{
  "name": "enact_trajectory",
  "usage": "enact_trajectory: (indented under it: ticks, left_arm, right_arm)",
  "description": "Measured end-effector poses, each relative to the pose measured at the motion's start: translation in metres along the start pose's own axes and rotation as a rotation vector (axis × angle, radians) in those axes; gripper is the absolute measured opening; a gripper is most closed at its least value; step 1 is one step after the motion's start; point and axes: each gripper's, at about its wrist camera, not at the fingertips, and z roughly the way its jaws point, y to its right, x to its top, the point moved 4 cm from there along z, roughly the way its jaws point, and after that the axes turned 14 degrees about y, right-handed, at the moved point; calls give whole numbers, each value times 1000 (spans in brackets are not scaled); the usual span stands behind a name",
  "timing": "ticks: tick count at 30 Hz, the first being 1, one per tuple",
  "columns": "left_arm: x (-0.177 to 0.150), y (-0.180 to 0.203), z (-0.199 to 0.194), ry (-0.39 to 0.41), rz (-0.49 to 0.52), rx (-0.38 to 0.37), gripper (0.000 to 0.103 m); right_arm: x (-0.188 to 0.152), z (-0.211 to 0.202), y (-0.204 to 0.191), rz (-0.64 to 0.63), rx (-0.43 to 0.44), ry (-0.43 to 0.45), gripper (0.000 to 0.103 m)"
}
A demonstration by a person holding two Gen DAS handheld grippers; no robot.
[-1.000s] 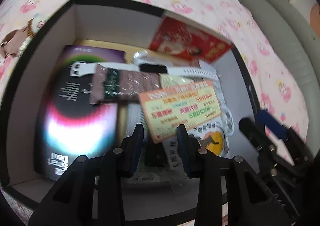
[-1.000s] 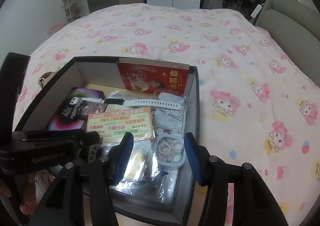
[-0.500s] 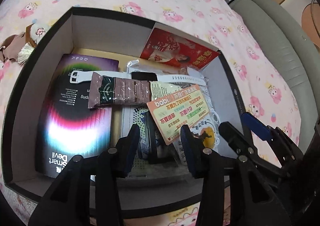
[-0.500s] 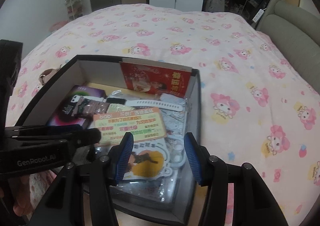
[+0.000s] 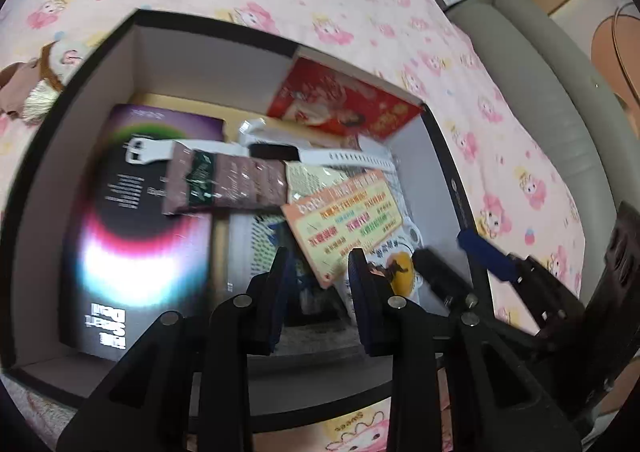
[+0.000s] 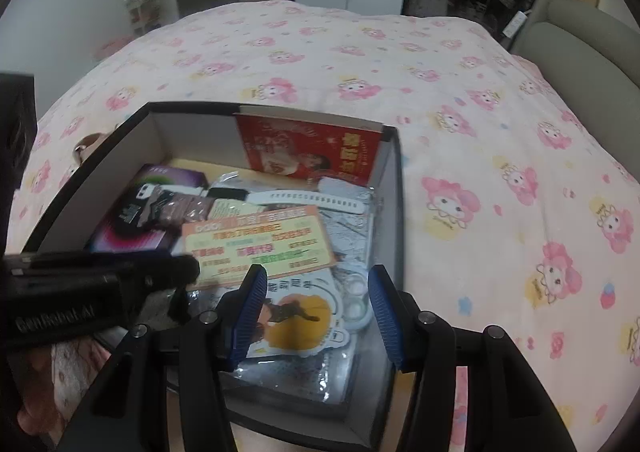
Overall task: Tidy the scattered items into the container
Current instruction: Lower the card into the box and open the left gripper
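Above the box [image 6: 394, 211], both claws [image 6: 316, 316] gape.

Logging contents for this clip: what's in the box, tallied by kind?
Booklet: 1
Watch: 1
Brown sachet: 1
Orange card: 1
Red envelope: 1
Sticker: 1
Clear bags underneath: cannot count
Total: 6 distinct

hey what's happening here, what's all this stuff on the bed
Someone is tidying loose items into a black box that sits on a pink patterned bedspread, using a handheld gripper in each hand. The left gripper and right gripper both hover open and empty over the box's near end. Inside lie a purple booklet, a white watch, a brown packet, an orange card and a red envelope leaning on the far wall.
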Motion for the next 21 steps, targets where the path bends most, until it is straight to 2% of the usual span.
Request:
enact_trajectory:
  ticks: [4,6,11,13,16,21]
  left_arm:
    - [0,-8,0,-10,-14,14,28]
    - [-2,-8,0,-14,-8,14,28]
    - [-6,-4,-1,-29,21,-1,28]
    - [-7,-1,0,-35,27,-1,28]
    - [-8,2,2,-47,46,7,28]
    - [-9,9,11,-61,28,-15,29]
  right_arm:
    - [-7,6,-17,7,143,-51,49]
    - [-12,10,-23,-16,159,-73,49]
    - [-14,12,-27,-39,138,-81,49]
    - [-14,12,-25,-37,121,-79,55]
    - [-14,13,-16,-1,97,-85,56]
    - [-5,1,-4,-22,-4,-39,56]
